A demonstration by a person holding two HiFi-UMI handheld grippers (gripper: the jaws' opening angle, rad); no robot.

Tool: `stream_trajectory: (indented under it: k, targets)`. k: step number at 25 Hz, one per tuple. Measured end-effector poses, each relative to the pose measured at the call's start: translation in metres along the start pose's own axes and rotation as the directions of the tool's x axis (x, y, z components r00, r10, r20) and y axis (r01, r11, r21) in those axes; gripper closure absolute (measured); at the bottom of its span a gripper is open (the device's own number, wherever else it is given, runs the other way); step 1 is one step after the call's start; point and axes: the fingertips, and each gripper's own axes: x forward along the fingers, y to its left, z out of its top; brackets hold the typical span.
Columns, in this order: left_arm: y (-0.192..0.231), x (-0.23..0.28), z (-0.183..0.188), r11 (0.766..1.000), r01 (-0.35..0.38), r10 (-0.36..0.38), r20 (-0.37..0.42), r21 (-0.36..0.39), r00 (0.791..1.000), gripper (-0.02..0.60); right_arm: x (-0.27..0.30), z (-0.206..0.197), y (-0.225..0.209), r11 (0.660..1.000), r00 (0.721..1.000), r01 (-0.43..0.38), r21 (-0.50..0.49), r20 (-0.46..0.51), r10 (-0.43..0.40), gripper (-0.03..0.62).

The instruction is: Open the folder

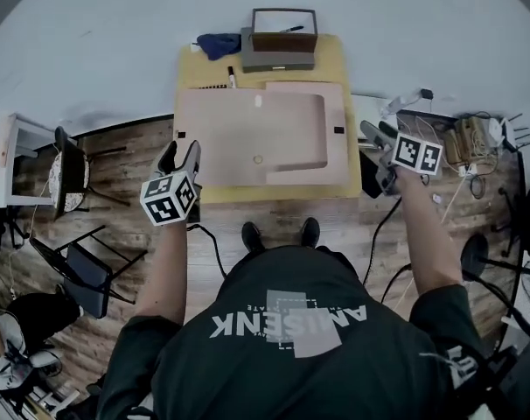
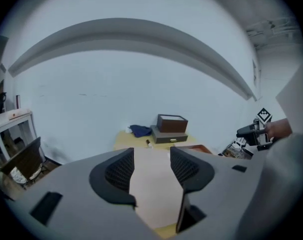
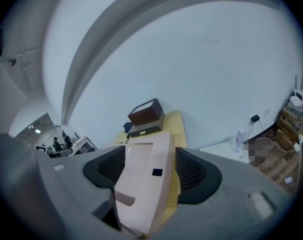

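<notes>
A pale pink folder (image 1: 256,134) lies flat and closed on the yellow table (image 1: 339,59), with small black tabs on its left and right edges. My left gripper (image 1: 179,151) hovers above the folder's front left corner, jaws apart with nothing between them. My right gripper (image 1: 375,135) hangs just off the table's right edge, beside the folder, also open and empty. In the left gripper view the folder (image 2: 154,184) shows beyond the open left gripper (image 2: 151,171). In the right gripper view the folder (image 3: 144,184) lies farther off, framed by the open right gripper (image 3: 150,171).
At the table's back stand a brown box (image 1: 283,30) on a grey drawer case, a blue cloth (image 1: 219,44) and a marker (image 1: 232,77). Chairs (image 1: 73,173) stand on the wooden floor at the left. Cables and gear (image 1: 466,143) clutter the right side.
</notes>
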Motion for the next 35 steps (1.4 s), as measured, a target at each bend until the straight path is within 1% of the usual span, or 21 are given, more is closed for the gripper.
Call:
stream_trajectory:
  k: [2, 5, 7, 9, 11, 14, 15, 18, 20, 22, 23, 25, 28, 30, 31, 32, 34, 35]
  targets:
    - [-0.026, -0.001, 0.021, 0.998, 0.055, -0.056, 0.028, 0.04, 0.998, 0.353, -0.012, 0.015, 0.014, 0.998, 1.0, -0.016, -0.061, 0.024, 0.018, 0.289]
    - [-0.059, -0.008, 0.052, 0.987, 0.1, -0.106, 0.038, 0.123, 0.994, 0.353, -0.027, 0.042, 0.047, 0.983, 0.995, -0.063, -0.173, 0.06, 0.074, 0.289]
    - [-0.083, -0.008, 0.083, 0.974, 0.136, -0.151, 0.071, 0.183, 0.986, 0.353, -0.041, 0.064, 0.065, 0.971, 0.99, -0.064, -0.231, 0.105, 0.091, 0.289]
    - [-0.104, -0.011, 0.108, 0.963, 0.163, -0.19, 0.113, 0.213, 0.975, 0.353, -0.057, 0.08, 0.079, 0.962, 0.985, -0.057, -0.268, 0.145, 0.099, 0.289]
    - [-0.118, -0.015, 0.128, 0.956, 0.164, -0.202, 0.138, 0.244, 0.97, 0.353, -0.07, 0.091, 0.093, 0.955, 0.979, -0.063, -0.291, 0.167, 0.116, 0.289]
    - [-0.129, -0.014, 0.155, 0.946, 0.133, -0.183, 0.148, 0.294, 0.972, 0.358, -0.086, 0.112, 0.115, 0.944, 0.967, -0.075, -0.322, 0.208, 0.148, 0.289]
    - [-0.134, -0.014, 0.165, 0.946, 0.135, -0.188, 0.157, 0.294, 0.97, 0.365, -0.091, 0.12, 0.121, 0.94, 0.961, -0.069, -0.334, 0.23, 0.152, 0.29]
    - [-0.148, -0.018, 0.19, 0.949, 0.165, -0.224, 0.204, 0.27, 0.953, 0.365, -0.106, 0.139, 0.133, 0.926, 0.948, -0.032, -0.375, 0.281, 0.147, 0.29]
    - [-0.152, -0.023, 0.203, 0.953, 0.151, -0.217, 0.247, 0.263, 0.944, 0.381, -0.112, 0.145, 0.14, 0.919, 0.942, -0.027, -0.393, 0.297, 0.154, 0.29]
    - [-0.149, -0.03, 0.216, 0.964, 0.1, -0.177, 0.313, 0.248, 0.933, 0.456, -0.116, 0.149, 0.145, 0.917, 0.938, -0.031, -0.398, 0.306, 0.165, 0.29]
    - [-0.148, -0.033, 0.221, 0.967, 0.083, -0.163, 0.337, 0.241, 0.927, 0.469, -0.117, 0.151, 0.146, 0.916, 0.936, -0.029, -0.399, 0.31, 0.165, 0.291]
    - [-0.152, -0.037, 0.225, 0.967, 0.097, -0.178, 0.349, 0.237, 0.92, 0.469, -0.121, 0.153, 0.148, 0.915, 0.934, -0.018, -0.403, 0.319, 0.159, 0.315]
    - [-0.16, -0.039, 0.227, 0.959, 0.127, -0.21, 0.336, 0.253, 0.918, 0.47, -0.126, 0.155, 0.15, 0.913, 0.931, -0.01, -0.409, 0.33, 0.158, 0.321]
    - [-0.164, -0.043, 0.231, 0.958, 0.133, -0.218, 0.346, 0.253, 0.912, 0.497, -0.129, 0.157, 0.154, 0.908, 0.929, -0.005, -0.419, 0.335, 0.16, 0.325]
    - [-0.166, -0.047, 0.233, 0.958, 0.141, -0.227, 0.362, 0.248, 0.904, 0.526, -0.13, 0.158, 0.155, 0.907, 0.926, 0.002, -0.421, 0.344, 0.158, 0.33]
    - [-0.168, -0.051, 0.236, 0.958, 0.153, -0.24, 0.384, 0.244, 0.892, 0.564, -0.131, 0.16, 0.157, 0.909, 0.921, 0.01, -0.417, 0.357, 0.154, 0.34]
    - [-0.172, -0.058, 0.24, 0.956, 0.186, -0.269, 0.423, 0.229, 0.865, 0.578, -0.133, 0.164, 0.16, 0.917, 0.912, 0.016, -0.4, 0.382, 0.15, 0.376]
    - [-0.174, -0.06, 0.24, 0.954, 0.206, -0.283, 0.426, 0.217, 0.86, 0.578, -0.134, 0.166, 0.163, 0.918, 0.909, 0.015, -0.396, 0.388, 0.153, 0.41]
